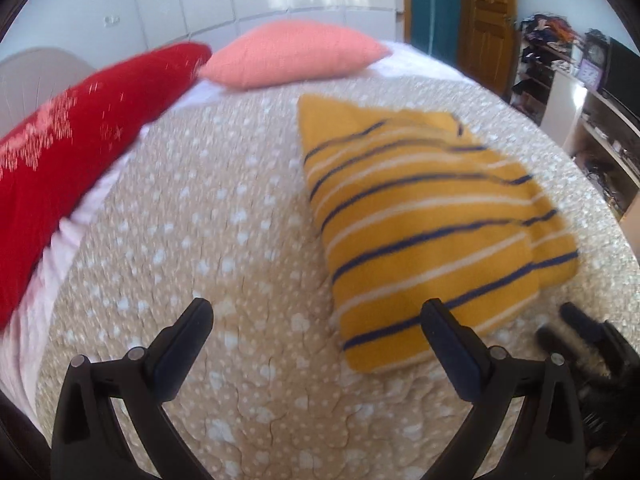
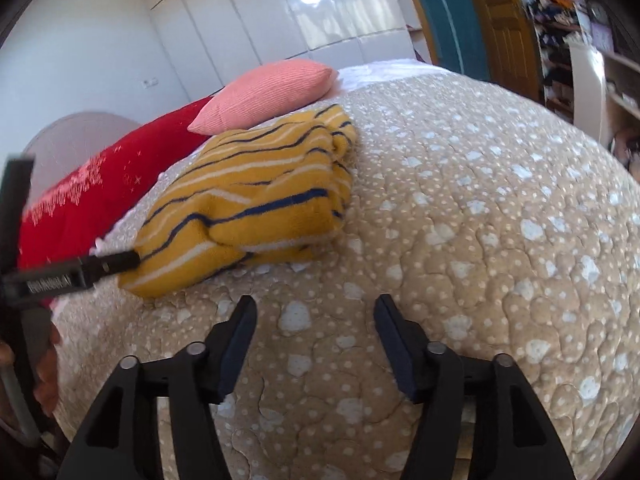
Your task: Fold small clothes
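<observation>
One bedspread (image 1: 200, 220), beige with white spots, carries everything I see. Two cushions lie at its far edge: one red cushion (image 1: 80, 132), one pink cushion (image 1: 292, 56). One striped yellow garment (image 1: 420, 220), folded in layers, rests mid-bed, ahead of both tongs. My left gripper (image 1: 316, 328) gapes wide, empty, its right finger over the garment's near corner; my right gripper (image 2: 316, 328) is moderately open, empty. Risk, in my judgement: a careless brush by that finger could spill the loose layers.
</observation>
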Demonstrator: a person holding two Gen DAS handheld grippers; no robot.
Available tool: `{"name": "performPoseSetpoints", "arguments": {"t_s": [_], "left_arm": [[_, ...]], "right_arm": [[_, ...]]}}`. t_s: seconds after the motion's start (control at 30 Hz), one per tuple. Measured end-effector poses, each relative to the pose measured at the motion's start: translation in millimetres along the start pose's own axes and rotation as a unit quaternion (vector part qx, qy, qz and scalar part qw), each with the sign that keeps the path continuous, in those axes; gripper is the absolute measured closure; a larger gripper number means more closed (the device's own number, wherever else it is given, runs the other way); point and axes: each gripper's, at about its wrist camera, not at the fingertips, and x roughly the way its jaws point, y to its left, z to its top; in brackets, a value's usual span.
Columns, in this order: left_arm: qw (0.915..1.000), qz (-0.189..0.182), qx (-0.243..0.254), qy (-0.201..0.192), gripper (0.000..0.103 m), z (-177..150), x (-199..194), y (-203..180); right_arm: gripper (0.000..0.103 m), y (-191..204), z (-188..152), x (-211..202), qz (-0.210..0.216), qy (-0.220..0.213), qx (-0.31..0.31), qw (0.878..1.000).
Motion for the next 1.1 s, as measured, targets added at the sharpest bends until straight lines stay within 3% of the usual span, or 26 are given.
{"name": "performPoseSetpoints", "arguments": {"t_s": [0.13, 0.4, 0.53, 0.63, 0.77, 0.83, 0.87, 0.9, 1.1], "left_arm": [[0.9998, 0.010, 0.020, -0.004, 0.000, 18.7, 3.4, -9.5], [0.9959, 0.062, 0.061, -0.026, 0.000, 61.0, 36.3, -41.7], [0.9908, 0.079, 0.108, 0.016, 0.000, 71.0, 69.2, -58.6], [0.9894, 0.070, 0.126, 0.015, 0.000, 89.6, 58.8, -61.3], [0.9915, 0.083, 0.099, -0.012, 0.000, 118.6, 49.9, -51.1], [0.9907, 0.092, 0.100, 0.010, 0.000, 124.8, 65.5, -51.3], [0.9878, 0.092, 0.115, 0.052, 0.000, 124.3, 87.3, -54.6], [0.9864, 0.090, 0.119, 0.069, 0.000, 123.4, 98.3, -54.0], [0.9965, 0.035, 0.043, 0.062, 0.000, 140.4, 86.3, -28.2]], "right_arm": [[0.026, 0.9, -0.1, 0.7, 0.008, -0.003, -0.008, 1.000], [0.026, -15.1, -3.6, -5.9, 0.066, -0.029, 0.030, 0.997], [0.026, -14.8, -4.7, -7.9, 0.071, -0.033, 0.031, 0.996], [0.026, -15.2, -7.2, -12.5, 0.075, -0.036, 0.033, 0.996], [0.026, -15.0, -8.8, -15.1, 0.079, -0.038, 0.036, 0.995], [0.026, -15.5, -8.3, -14.6, 0.079, -0.038, 0.036, 0.996], [0.026, -15.3, -8.4, -14.9, 0.078, -0.037, 0.036, 0.996], [0.026, -15.4, -8.5, -14.8, 0.078, -0.037, 0.035, 0.996], [0.026, -15.3, -8.8, -15.1, 0.079, -0.038, 0.036, 0.996]]}}
